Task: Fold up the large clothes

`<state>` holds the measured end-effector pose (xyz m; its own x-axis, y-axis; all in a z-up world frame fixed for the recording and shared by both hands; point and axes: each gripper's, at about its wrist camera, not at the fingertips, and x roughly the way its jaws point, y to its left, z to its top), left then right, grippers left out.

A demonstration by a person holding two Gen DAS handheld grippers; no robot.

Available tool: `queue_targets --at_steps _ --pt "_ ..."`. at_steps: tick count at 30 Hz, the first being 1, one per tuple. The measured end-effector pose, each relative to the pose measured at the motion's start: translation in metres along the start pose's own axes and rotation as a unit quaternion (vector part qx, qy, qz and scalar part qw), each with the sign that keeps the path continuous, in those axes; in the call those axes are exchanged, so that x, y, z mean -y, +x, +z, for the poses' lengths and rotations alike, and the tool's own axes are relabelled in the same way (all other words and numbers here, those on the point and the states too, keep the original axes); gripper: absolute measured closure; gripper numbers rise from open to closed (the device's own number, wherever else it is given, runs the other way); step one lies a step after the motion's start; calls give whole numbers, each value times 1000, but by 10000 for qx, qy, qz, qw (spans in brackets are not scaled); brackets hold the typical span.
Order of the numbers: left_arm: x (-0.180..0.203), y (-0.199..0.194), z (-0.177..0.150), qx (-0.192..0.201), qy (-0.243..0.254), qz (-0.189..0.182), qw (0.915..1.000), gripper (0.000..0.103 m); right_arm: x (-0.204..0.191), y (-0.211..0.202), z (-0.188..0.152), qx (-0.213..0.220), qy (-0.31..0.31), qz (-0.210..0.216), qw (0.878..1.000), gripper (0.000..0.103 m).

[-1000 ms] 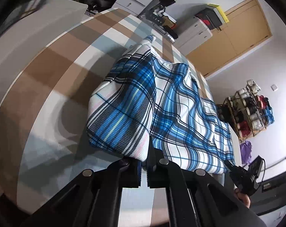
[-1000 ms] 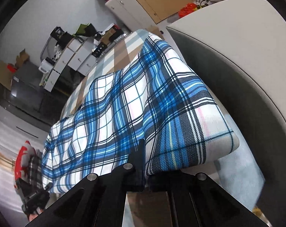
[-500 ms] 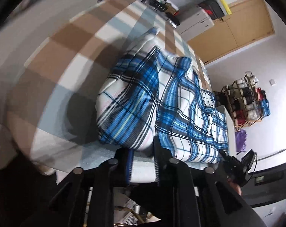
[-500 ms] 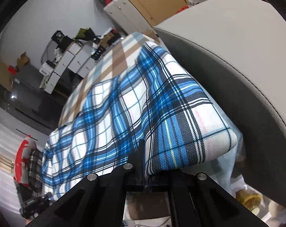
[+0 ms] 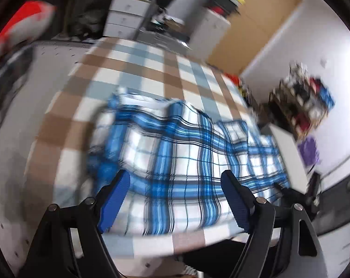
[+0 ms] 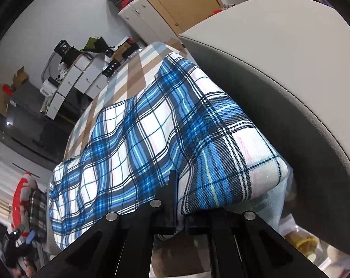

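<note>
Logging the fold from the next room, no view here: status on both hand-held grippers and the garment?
Left hand-held gripper open, jaws just spread, nothing pinched. Right hand-held gripper shut on the plaid shirt. Shirt flat on checked cover. Nothing in the way.

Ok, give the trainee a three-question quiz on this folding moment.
1. True or false: the left gripper is clamped on the blue plaid shirt.
2. What is the right gripper doing? A) standing open above the shirt B) pinching the shirt's near edge C) gripping the grey cushion
3. Fill in: the shirt lies on a checked brown, white and pale blue ___.

Key: 1 false, its jaws have just been opening and stand wide, with the shirt beyond them. 2 B. 3 cloth.
</note>
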<state>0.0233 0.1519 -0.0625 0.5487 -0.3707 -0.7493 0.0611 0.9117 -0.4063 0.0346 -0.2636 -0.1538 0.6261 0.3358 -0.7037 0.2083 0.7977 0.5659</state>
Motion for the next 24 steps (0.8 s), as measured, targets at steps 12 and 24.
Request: queue_targets --at_steps 12,24 --pt "18 115 20 -959 497 612 9923 26 -2 8 6 93 -3 -289 9995 92" --pt "-9 88 24 -733 734 682 9923 26 -7 20 14 154 -63 -539 9984 82"
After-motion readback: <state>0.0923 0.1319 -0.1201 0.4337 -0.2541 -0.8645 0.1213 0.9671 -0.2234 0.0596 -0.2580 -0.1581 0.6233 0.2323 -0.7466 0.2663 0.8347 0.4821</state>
